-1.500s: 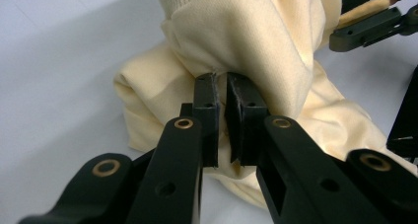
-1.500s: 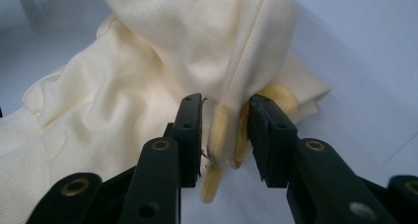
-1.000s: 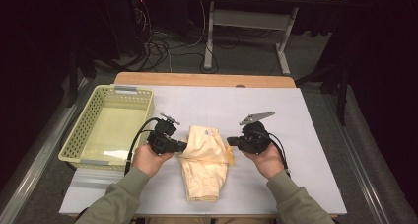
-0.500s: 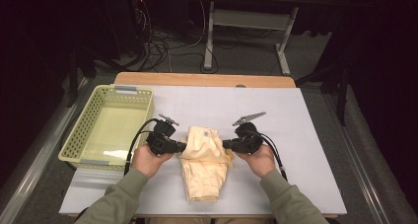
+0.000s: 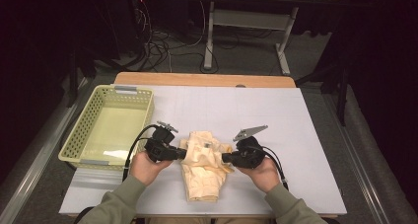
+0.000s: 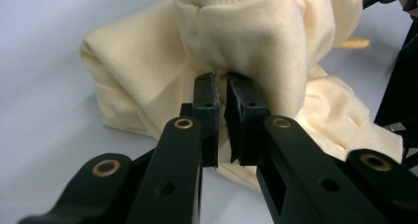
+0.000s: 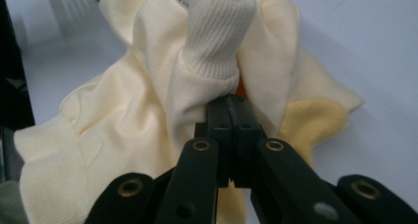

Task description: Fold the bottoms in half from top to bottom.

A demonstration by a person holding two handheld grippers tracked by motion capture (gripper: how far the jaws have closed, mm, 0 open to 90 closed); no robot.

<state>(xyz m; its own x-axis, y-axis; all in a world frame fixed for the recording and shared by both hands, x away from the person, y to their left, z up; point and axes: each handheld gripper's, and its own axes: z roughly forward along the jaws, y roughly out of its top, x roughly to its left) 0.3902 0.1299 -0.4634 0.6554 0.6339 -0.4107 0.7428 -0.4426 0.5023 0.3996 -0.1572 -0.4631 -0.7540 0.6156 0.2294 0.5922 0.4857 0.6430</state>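
Basket (image 5: 79,135) sits at the table's left edge, well apart from the work and with nothing visible inside. Left gripper (image 5: 183,154) has held its place over the last second, jaws all but closed and pinching a fold at the left side of the garment (image 5: 204,177); its own view shows the pads (image 6: 206,93) biting bunched cream cloth. Garment lies on the white sheet (image 5: 296,135) near the front edge, between the two hands, partly folded; long axis runs front to back, ribbed collar end and label toward the far side, hem toward the person. Right gripper (image 5: 226,158) has come inward from a second ago (it then stood just clear of the cloth's right edge) and is now fully closed on a ribbed fold (image 7: 212,41). Judgement: both sides of the upper part are now gripped, so the next fold or lift looks ready to start.
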